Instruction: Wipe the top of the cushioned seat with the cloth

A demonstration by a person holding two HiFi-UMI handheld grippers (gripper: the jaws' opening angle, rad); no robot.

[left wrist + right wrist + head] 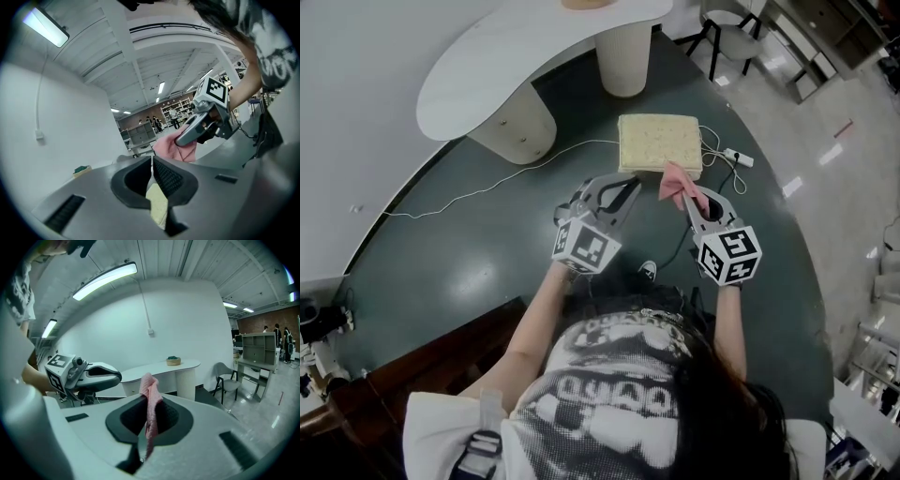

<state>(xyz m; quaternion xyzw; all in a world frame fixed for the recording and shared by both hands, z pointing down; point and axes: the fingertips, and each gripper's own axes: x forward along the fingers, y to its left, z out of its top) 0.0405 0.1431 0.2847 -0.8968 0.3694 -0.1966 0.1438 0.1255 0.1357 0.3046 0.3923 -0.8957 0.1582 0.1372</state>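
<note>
The cushioned seat (660, 142) is a beige square block on the dark floor, just ahead of both grippers. My right gripper (688, 194) is shut on a pink cloth (677, 183), which hangs at the seat's near right corner. In the right gripper view the cloth (151, 399) stands up between the jaws of that gripper (149, 404) and droops down through them. My left gripper (627, 182) hovers by the seat's near edge, shut with nothing in it. The left gripper view looks past its closed jaws (152, 160) to a strip of seat (158, 206), with the right gripper (202, 125) and cloth (171, 147) beyond.
A white curved table (525, 56) on two round pillars stands behind the seat, with a small bowl (173, 361) on it. A white cable (487, 192) and a power strip (738, 157) lie on the floor by the seat. A chair (731, 33) stands at the back right.
</note>
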